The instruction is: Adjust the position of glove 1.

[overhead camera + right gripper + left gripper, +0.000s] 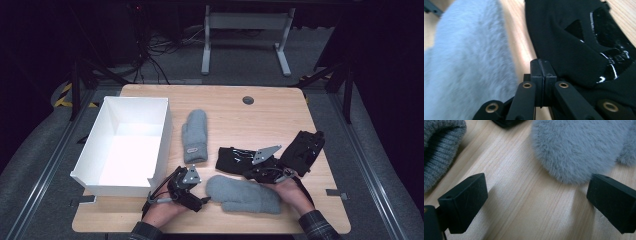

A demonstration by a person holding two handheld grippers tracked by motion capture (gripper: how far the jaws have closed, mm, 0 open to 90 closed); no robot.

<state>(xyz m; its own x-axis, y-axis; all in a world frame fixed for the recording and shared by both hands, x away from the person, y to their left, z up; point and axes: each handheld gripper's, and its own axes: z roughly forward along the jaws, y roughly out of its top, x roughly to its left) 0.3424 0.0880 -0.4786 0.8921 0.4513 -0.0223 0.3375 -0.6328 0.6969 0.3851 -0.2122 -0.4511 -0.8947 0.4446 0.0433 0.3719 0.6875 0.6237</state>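
Brightly lit from overhead on the table (235,115), dark beyond its edges. Glare inside the white box (125,150). Soft shadows on the wood. Motion blur on the grey fluffy mitten (466,62).

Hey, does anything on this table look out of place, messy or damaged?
Nothing damaged or spilled. The gloves lie scattered: two grey mittens apart at different angles, two black gloves beside them, all outside the white box.
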